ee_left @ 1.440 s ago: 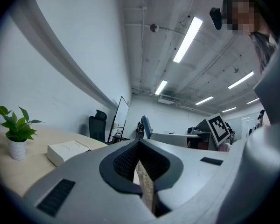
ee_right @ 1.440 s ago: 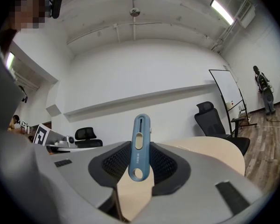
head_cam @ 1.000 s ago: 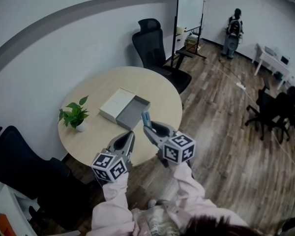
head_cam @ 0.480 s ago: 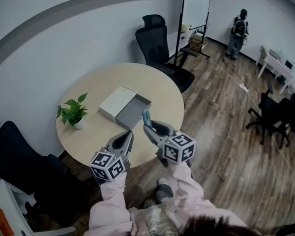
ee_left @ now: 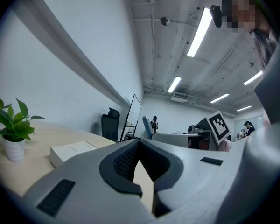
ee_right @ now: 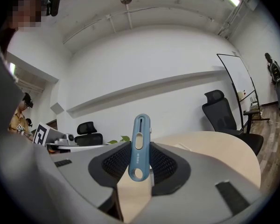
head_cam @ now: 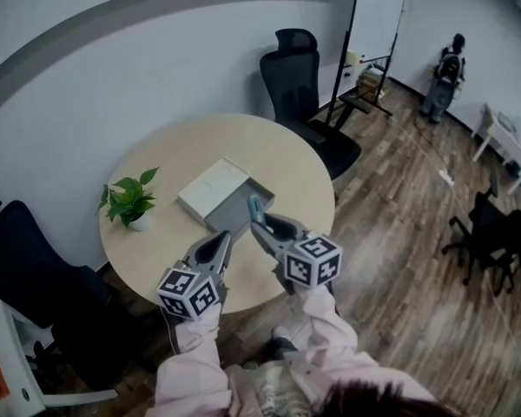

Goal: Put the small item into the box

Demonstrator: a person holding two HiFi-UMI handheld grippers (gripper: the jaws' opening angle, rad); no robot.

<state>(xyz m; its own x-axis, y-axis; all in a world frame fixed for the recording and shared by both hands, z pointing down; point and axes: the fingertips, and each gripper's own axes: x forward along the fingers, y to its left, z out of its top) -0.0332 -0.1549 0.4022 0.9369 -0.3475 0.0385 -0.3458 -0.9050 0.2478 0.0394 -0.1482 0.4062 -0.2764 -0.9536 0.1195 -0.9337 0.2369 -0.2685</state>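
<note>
Head view: white lid (head_cam: 210, 189) touching the box (head_cam: 236, 214), plant (head_cam: 130, 200) left of it; left gripper (head_cam: 225, 235) and right gripper (head_cam: 258, 224) nearer the box than before. Left gripper view: clenched, empty. Right gripper view: grasping the upright blue item (ee_right: 140, 139), by the box's near corner.

On the table (head_cam: 282, 159), the plant (head_cam: 128, 201) stands left of the box (head_cam: 231, 212).
</note>
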